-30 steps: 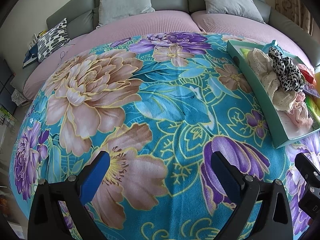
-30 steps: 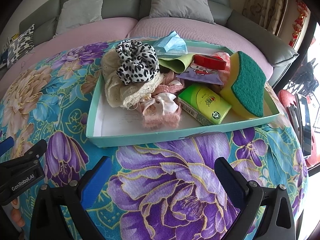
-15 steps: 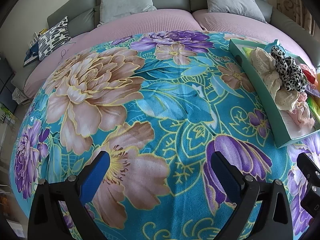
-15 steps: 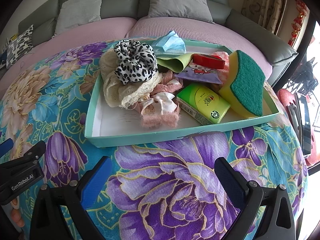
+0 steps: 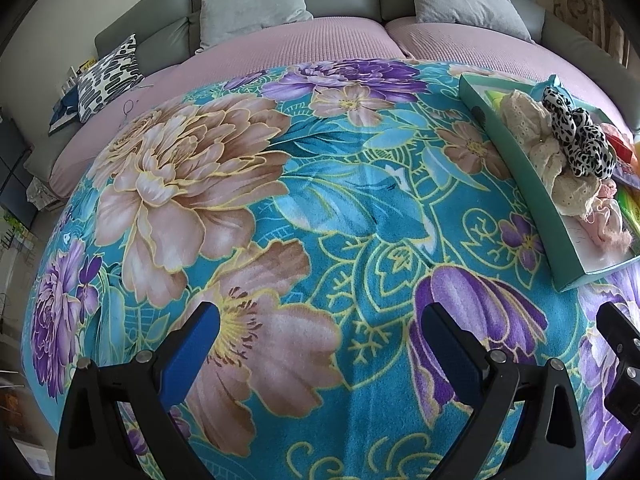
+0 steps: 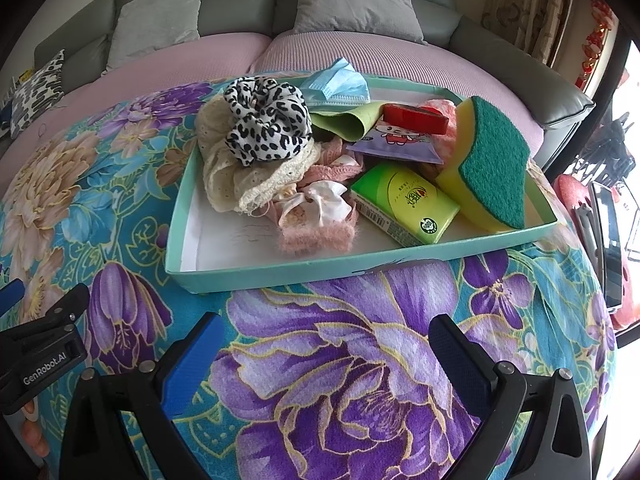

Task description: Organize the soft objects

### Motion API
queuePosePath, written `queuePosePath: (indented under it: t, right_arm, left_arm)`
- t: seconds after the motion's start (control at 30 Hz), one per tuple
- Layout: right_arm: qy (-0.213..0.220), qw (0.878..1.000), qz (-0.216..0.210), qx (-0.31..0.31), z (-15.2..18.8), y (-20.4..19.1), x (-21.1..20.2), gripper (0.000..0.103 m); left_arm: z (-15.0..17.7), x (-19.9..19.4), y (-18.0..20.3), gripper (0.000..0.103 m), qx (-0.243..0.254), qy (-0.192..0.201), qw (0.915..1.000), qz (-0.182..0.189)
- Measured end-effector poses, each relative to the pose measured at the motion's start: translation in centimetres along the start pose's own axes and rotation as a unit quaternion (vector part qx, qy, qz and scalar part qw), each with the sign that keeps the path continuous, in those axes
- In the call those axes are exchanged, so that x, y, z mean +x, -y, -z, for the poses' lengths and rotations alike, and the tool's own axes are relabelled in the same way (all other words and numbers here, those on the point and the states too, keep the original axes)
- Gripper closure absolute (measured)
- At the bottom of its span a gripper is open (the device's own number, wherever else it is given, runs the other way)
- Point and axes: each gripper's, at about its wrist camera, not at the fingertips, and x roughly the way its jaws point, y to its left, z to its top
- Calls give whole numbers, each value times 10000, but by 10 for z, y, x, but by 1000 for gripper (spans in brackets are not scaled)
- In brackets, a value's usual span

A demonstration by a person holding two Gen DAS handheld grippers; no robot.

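Both hand-held grippers spread apart, empty | tray (image 6: 280,272) upper centre, straight ahead of right hand-held gripper (image 6: 324,356) | left hand-held gripper (image 5: 320,344) farther, tray far right

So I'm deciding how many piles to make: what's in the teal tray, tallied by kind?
Scrunchies and lace pieces, at least: 5 (leopard-print scrunchie, cream lace, white satin, pink fuzzy, pink lace)
Sponge: 1
Face mask: 1
Packets: 2
Green cloth: 1
Red item: 1
Total: 11
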Motion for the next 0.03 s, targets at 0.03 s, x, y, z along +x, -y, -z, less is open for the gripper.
queuePosePath:
  t: [0.03]
  right_arm:
    - [0, 10000, 1, -1, 0, 0, 0, 0]
  left_arm:
    - [0, 1, -1, 2, -6, -10, 10000, 25]
